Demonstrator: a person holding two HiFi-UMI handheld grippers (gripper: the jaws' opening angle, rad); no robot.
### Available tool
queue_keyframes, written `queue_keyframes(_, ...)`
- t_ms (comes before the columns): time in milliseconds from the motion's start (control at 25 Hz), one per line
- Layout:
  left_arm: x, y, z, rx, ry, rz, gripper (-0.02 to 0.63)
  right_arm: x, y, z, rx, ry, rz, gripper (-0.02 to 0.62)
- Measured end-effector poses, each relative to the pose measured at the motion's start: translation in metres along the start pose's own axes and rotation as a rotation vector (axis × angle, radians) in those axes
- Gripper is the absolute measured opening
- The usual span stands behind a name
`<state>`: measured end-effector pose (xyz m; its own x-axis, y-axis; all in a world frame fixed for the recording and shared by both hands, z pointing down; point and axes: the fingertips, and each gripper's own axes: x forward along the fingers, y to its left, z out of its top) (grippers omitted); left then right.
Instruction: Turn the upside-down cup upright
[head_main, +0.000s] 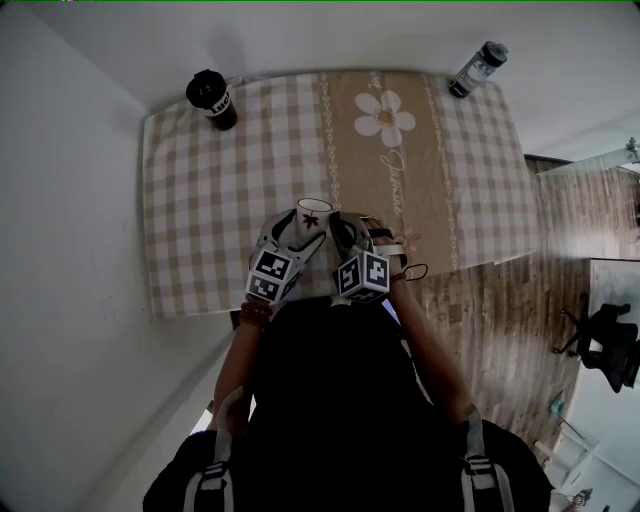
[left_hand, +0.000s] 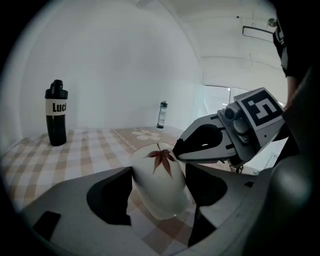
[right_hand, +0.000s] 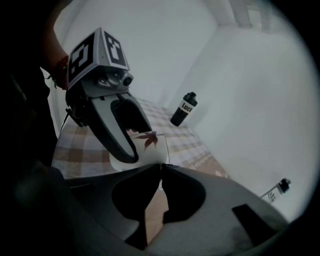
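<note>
Cup (left_hand: 162, 192) is sitting tilted between your two tools, low over the near edge of the checked tablecloth (head_main: 220, 200), neither mouth-down nor standing on its base. Your left gripper (left_hand: 159, 170) is grasping it: both jaws are pressing on its white sides, one to each side of the red leaf print. The wider end is leaning toward you while the narrower end is pointing toward the far wall. Your right gripper (right_hand: 161, 169) is clenched, its jaws lying together with their tips touching the cup's edge just beside the left tool's finger. Whether a sliver of the cup's wall is being pinched there, I cannot tell

As I am judging it, you are working midway through the turn. The cup is already tipped well off level, so the pick-up looks done. What is remaining is bringing it fully round so the opening is facing up, lowering the base flat onto the cloth, and letting go with both tools. Which end is the mouth is not showing clearly, so I am leaving that open

The black bottle (head_main: 212, 98) and the clear bottle (head_main: 477, 68) are standing well apart from your work at the far corners of the table, so nothing is crowding the spot where you are likely to be setting the cup down
</note>
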<state>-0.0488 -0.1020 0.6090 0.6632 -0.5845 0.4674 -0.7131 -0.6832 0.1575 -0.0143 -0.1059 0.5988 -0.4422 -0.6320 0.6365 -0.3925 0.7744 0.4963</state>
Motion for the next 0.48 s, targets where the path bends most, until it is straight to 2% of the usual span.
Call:
queue_keyframes(160,0.012,-0.002,0.002,0.029,0.015,-0.015,0.347,0.01,0.0,-0.016,0.003,0.034,0.013,0.017)
queue_keyframes(360,0.022,-0.003,0.004,0.028,0.017,-0.021,0.347,0.015,-0.001,-0.029,0.079,0.045,0.034,0.014)
queue_keyframes(440,0.024,-0.003,0.004,0.035,0.024,-0.018,0.347,0.016,-0.002,-0.033,0.153,0.044,0.057,0.018)
queue_keyframes(480,0.025,-0.004,0.005,0.043,0.027,-0.021,0.347,0.016,-0.003,-0.035,0.222,0.044,0.081,0.023)
